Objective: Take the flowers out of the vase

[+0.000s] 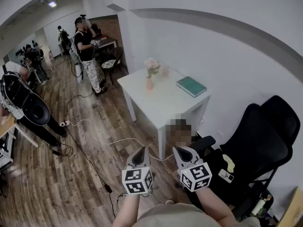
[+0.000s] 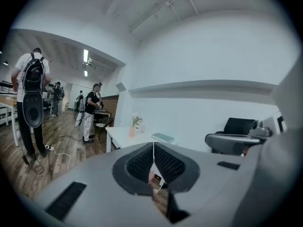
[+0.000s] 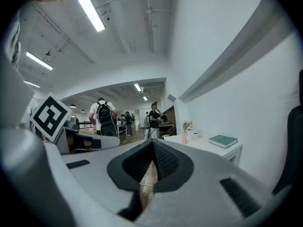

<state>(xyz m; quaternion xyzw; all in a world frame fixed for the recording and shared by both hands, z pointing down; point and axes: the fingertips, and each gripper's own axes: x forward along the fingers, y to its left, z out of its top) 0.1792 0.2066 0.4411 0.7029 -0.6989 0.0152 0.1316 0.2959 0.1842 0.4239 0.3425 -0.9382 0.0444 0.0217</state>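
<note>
white desk (image 1: 161, 105) stands ahead by the wall. the pink vase (image 1: 149, 83) stands upright at its far end with the flowers (image 1: 152, 66) in it, and a green book (image 1: 191, 86) lies near the desk's right edge.

only the head view shows both tools at once. the left tool (image 1: 140, 151) and right tool (image 1: 183, 151) are side by side low in the frame, well apart from the desk. below them is the wood floor (image 1: 57, 188) with a white cable (image 1: 94, 136) across it, and a black chair (image 1: 258, 145) is at the right.

the left tool view shows its jaws clenched with nothing between them, and the vase small beyond the tips. the right tool view shows its own jaws pressed together, also empty. there the vase and book sit right of the tips, and the left tool's marker cube (image 3: 49, 115) shows at the left.
</note>
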